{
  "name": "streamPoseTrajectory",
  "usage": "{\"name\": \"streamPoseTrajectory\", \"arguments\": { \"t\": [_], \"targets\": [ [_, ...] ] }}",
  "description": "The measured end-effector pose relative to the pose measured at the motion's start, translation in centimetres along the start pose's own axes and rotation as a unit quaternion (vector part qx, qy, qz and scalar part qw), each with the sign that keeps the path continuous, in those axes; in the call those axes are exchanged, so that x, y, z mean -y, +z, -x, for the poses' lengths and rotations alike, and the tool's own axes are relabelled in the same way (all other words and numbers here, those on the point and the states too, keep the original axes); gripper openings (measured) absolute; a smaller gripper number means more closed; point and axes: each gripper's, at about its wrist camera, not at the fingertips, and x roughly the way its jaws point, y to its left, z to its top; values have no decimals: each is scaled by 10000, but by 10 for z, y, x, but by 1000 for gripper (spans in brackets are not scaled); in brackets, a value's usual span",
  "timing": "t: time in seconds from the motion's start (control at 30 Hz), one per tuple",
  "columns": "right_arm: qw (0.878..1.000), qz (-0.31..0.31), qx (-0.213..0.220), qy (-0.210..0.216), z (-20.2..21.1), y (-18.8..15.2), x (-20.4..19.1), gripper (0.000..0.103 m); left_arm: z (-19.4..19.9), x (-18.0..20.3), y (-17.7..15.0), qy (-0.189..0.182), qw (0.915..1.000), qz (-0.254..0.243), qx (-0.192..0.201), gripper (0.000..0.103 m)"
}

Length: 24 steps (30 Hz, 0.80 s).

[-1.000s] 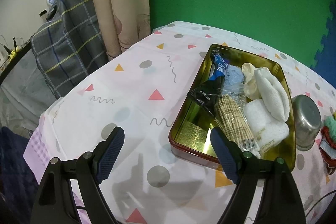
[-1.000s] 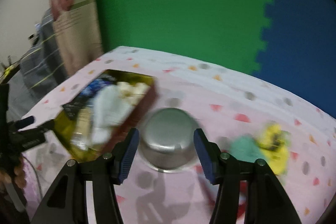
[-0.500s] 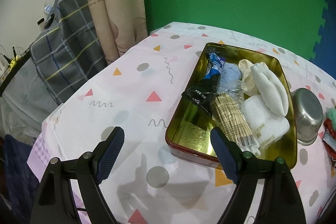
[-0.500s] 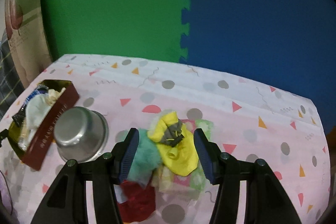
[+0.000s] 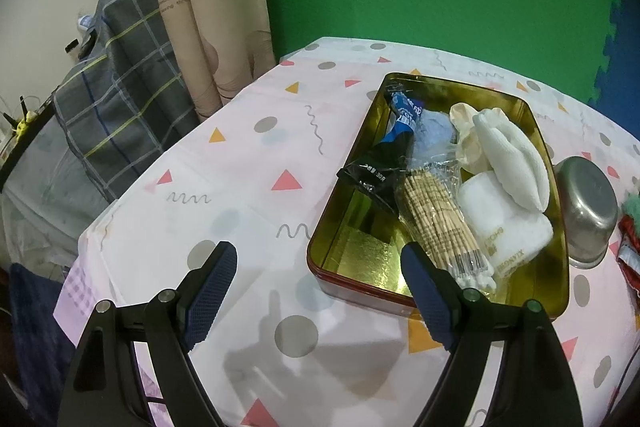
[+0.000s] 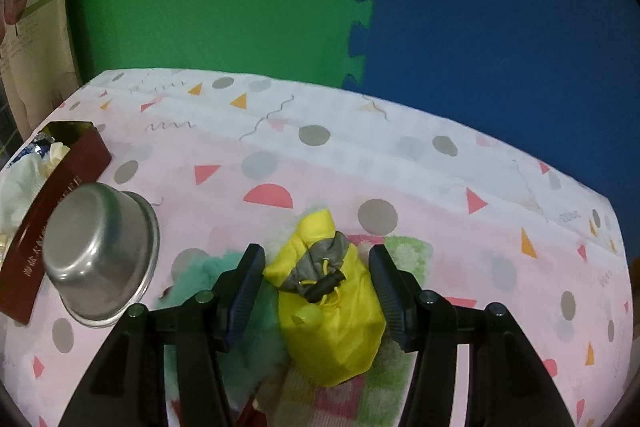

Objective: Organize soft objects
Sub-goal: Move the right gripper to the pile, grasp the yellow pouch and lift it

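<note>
A yellow drawstring pouch (image 6: 332,311) lies on a pile of soft cloths: a teal fluffy one (image 6: 200,283) to its left and a green and pink towel (image 6: 384,375) under it. My right gripper (image 6: 316,269) is open, with its fingers on either side of the pouch, not touching it. In the left wrist view a gold tin (image 5: 352,247) holds white cloths (image 5: 508,163), a folded white towel (image 5: 504,231), a stick bundle (image 5: 440,223) and a black and blue packet (image 5: 388,155). My left gripper (image 5: 320,291) is open and empty, above the tablecloth in front of the tin.
An upturned steel bowl (image 6: 96,255) stands between the tin (image 6: 52,211) and the cloth pile; it also shows in the left wrist view (image 5: 588,211). Green and blue foam mats back the table. A plaid-covered piece of furniture (image 5: 116,107) and a curtain stand left of the table.
My right gripper swung right from the steel bowl to the cloth pile and moved down around the yellow pouch. My left gripper drew back slightly and stayed open.
</note>
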Motion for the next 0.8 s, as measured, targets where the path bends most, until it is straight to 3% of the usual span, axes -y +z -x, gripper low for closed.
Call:
{"name": "streamPoseTrajectory", "arguments": {
  "t": [0.1, 0.43, 0.8],
  "targets": [
    [10000, -34, 6, 14, 1, -3, -1, 55, -1, 1, 0, 8, 10000, -7, -6, 82],
    [9999, 9, 85, -62, 26, -25, 2, 34, -1, 1, 0, 14, 10000, -27, 3, 82],
    [9985, -226, 483, 96, 75, -46, 17, 31, 5, 6, -2, 141, 9997, -135, 136, 82]
  ]
}}
